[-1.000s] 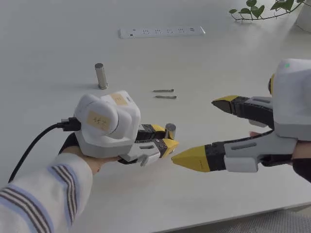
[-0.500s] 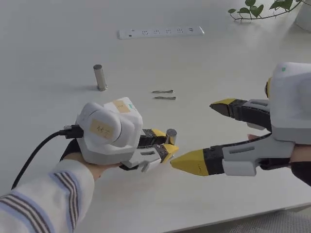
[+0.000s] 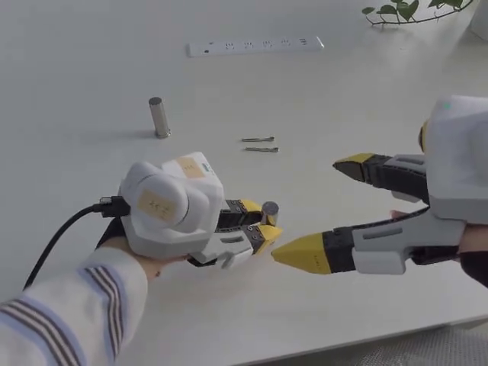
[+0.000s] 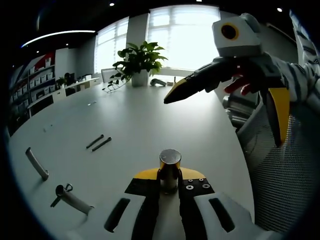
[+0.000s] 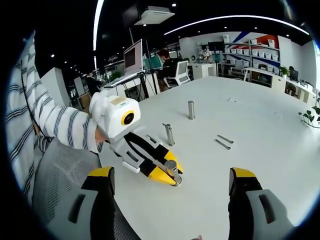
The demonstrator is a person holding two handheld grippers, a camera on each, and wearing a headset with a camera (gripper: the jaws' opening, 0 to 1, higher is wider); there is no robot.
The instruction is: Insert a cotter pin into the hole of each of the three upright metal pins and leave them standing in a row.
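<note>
A short grey steel cylinder pin [image 4: 170, 164] is gripped between the nearly closed jaws of the left gripper [image 3: 261, 219], low over the white table [image 3: 343, 91], near its front edge. Its long axis is held upright, crosswise to the jaws, flat top upward. The right gripper [image 3: 305, 210] is spread wide and holds nothing, its yellow tips just beside the pin. A second grey pin [image 3: 158, 118] stands upright farther back, with two thin cotter pins [image 3: 258, 140] lying flat to its right. Compared with a second earlier, the grip and the wide opening are unchanged.
</note>
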